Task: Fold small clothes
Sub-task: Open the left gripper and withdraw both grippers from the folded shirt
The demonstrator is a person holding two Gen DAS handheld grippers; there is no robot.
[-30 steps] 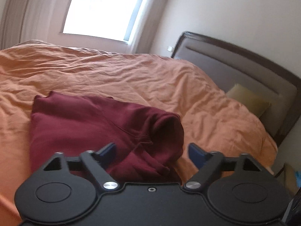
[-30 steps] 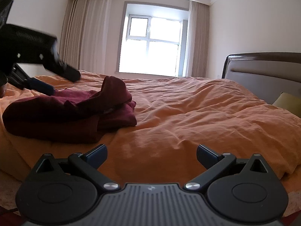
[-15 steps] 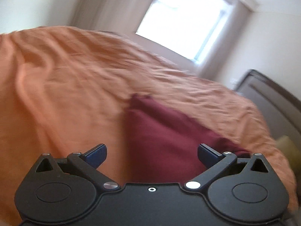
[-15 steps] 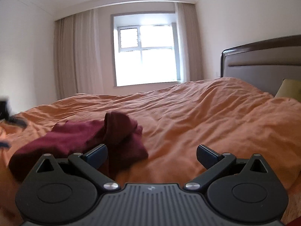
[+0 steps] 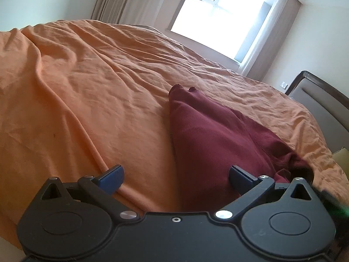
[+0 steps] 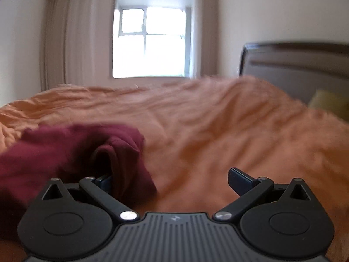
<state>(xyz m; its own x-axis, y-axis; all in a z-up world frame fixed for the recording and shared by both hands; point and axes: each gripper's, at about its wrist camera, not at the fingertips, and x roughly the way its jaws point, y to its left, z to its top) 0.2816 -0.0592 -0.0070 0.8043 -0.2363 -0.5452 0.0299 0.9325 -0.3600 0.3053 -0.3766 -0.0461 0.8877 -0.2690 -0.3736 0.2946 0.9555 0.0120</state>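
A dark red garment (image 5: pixel 209 135) lies partly folded on the orange bed cover (image 5: pixel 87 91). In the left wrist view my left gripper (image 5: pixel 176 178) is open just above it, with the garment's left edge running between the fingers. In the right wrist view the same garment (image 6: pixel 72 150) lies bunched at the lower left. My right gripper (image 6: pixel 172 180) is open, low over the bed, and its left fingertip (image 6: pixel 104 181) is half hidden behind a rolled fold of the cloth. The right fingertip (image 6: pixel 240 179) hangs over bare cover.
A dark headboard (image 6: pixel 294 65) stands on the right with a yellowish pillow (image 6: pixel 327 102) against it. A bright window (image 6: pixel 150 41) and curtains (image 6: pixel 56 43) sit behind the bed. The wrinkled orange cover spreads wide to the left and far side.
Both grippers have swung and come closer to the garment. The right one has dropped until its left finger is against the rolled fold. Both stay open.
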